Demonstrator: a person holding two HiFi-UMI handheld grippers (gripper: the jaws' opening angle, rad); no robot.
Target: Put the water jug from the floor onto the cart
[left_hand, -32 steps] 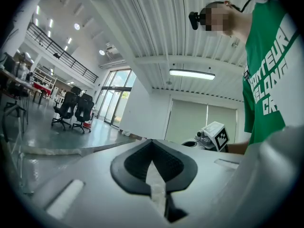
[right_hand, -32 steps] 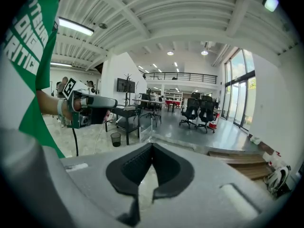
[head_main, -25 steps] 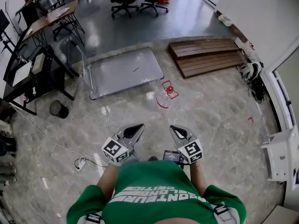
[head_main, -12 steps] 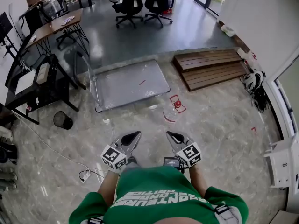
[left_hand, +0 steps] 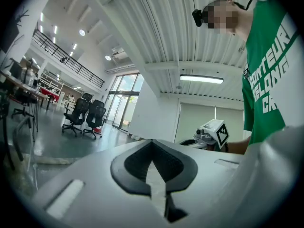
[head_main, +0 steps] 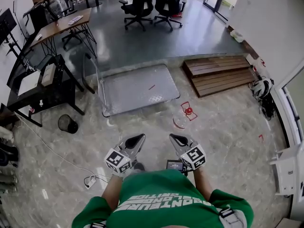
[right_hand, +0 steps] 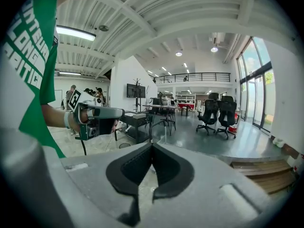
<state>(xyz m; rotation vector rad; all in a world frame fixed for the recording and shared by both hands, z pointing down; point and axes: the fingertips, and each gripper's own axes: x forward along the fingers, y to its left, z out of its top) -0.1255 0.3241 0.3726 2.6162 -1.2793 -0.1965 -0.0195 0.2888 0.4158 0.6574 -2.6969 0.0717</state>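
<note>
Facing the clear red-capped water jug [head_main: 183,119] at 1 o'clock, near the silver flat cart [head_main: 137,87], left gripper [head_main: 137,138] and right gripper [head_main: 176,138] have fingers closed, empty.

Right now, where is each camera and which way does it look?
Head view: on the person's head, facing down at water jug and cart; shows green shirt, left hand-held gripper, right hand-held gripper.
Left gripper view: on the left one, facing office chairs; shows shirt.
Right gripper view: on the right one, facing desks; shows shirt.
Shared: the chairs.
</note>
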